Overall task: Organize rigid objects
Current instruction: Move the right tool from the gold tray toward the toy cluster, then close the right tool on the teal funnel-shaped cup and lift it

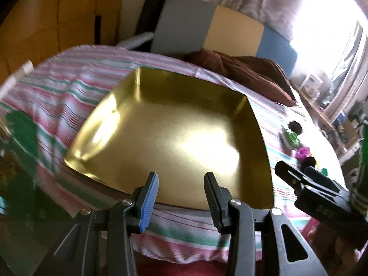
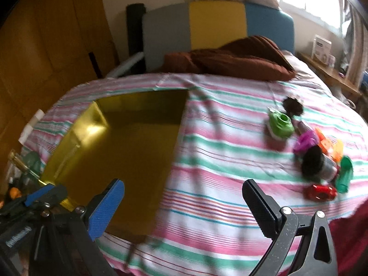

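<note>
A shiny gold tray lies empty on the striped cloth; it also shows at the left in the right wrist view. My left gripper is open and empty, over the tray's near edge. My right gripper is wide open and empty, above the cloth to the right of the tray; it appears at the right of the left wrist view. A pile of small toys sits at the right: a green block, a pink piece, a black-and-grey cylinder, an orange piece, a red car, a green piece.
The striped cloth covers a bed. A brown pillow lies at the far end before a grey, yellow and blue headboard. A wooden wardrobe stands left. Bottles and clutter sit at the left edge.
</note>
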{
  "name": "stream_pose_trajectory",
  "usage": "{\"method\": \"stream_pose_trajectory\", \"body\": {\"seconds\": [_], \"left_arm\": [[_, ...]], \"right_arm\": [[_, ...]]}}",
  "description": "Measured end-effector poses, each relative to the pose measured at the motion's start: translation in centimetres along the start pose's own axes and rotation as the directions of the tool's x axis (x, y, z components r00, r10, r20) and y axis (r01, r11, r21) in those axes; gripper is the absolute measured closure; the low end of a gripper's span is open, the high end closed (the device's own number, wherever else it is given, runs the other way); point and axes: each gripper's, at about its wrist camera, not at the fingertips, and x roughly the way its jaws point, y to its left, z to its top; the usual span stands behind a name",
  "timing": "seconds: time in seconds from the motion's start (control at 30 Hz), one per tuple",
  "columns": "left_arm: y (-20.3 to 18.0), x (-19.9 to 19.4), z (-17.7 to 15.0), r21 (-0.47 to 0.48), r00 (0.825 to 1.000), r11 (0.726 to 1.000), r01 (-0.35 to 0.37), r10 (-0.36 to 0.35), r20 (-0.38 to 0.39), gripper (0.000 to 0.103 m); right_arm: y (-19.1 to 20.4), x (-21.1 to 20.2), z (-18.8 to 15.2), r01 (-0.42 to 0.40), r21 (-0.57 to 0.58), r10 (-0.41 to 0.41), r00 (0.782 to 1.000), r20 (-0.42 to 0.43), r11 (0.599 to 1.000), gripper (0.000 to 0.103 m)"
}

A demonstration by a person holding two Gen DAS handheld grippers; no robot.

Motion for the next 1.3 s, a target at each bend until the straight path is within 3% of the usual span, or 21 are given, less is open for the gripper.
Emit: {"method": "stream_pose_trajectory", "body": {"seconds": [0.1,0.17,0.3,0.4,0.57,0.77,0.9,0.93,1.07,1.17,1.3], "left_arm": [[-0.9,0.6,-0.3,0.015,0.999,1.0,-0.013,0.014,-0.043,0.062],[-1.2,0.3,-0.6,0.026,1.0,1.0,-0.008,0.008,-0.028,0.062],[-2.4,-0.4,-1.4,0.078,0.997,0.994,0.075,-0.077,0.028,0.062],[-3.0,-0.4,-1.7,0.09,0.986,0.982,0.164,-0.166,0.011,0.062],[-4.7,-0.3,-2.1,0.143,0.974,0.964,0.226,-0.224,-0.026,0.061],[-6.9,-0.4,-2.4,0.219,0.965,0.94,0.261,-0.258,-0.044,0.052],[-8.7,-0.5,-2.4,0.279,0.952,0.91,0.306,-0.3,-0.063,0.05],[-9.1,-0.5,-2.4,0.29,0.949,0.903,0.316,-0.308,-0.074,0.049],[-10.9,0.0,-2.7,0.34,0.949,0.886,0.316,-0.298,-0.105,0.046],[-12.2,0.4,-3.1,0.376,0.949,0.872,0.314,-0.284,-0.134,0.046],[-15.1,0.8,-3.6,0.445,0.938,0.826,0.346,-0.3,-0.173,0.046]], "right_arm": [[-2.1,-0.4,-0.5,0.057,-0.008,-0.057,0.998,0.004,0.998,0.0],[-4.1,-0.7,-0.7,0.093,0.006,-0.093,0.996,0.002,0.996,0.0],[-10.6,-1.4,-0.5,0.153,0.124,-0.15,0.988,-0.034,0.98,0.0],[-16.4,-2.3,-0.1,0.178,0.261,-0.165,0.984,-0.07,0.949,0.0],[-24.4,-2.6,0.5,0.255,0.397,-0.209,0.965,-0.156,0.882,0.002],[-30.7,-0.6,-0.1,0.22,0.514,-0.089,0.96,-0.266,0.829,0.028],[-32.4,1.0,0.2,0.147,0.567,0.022,0.959,-0.281,0.81,0.037],[-32.7,1.5,0.3,0.157,0.562,0.017,0.956,-0.292,0.812,0.038],[-33.3,2.7,0.0,0.169,0.543,0.017,0.947,-0.32,0.823,0.069],[-33.9,3.0,-0.4,0.11,0.597,0.07,0.96,-0.27,0.795,0.072],[-33.6,3.3,-0.5,0.069,0.605,0.085,0.971,-0.223,0.793,0.072]]}}
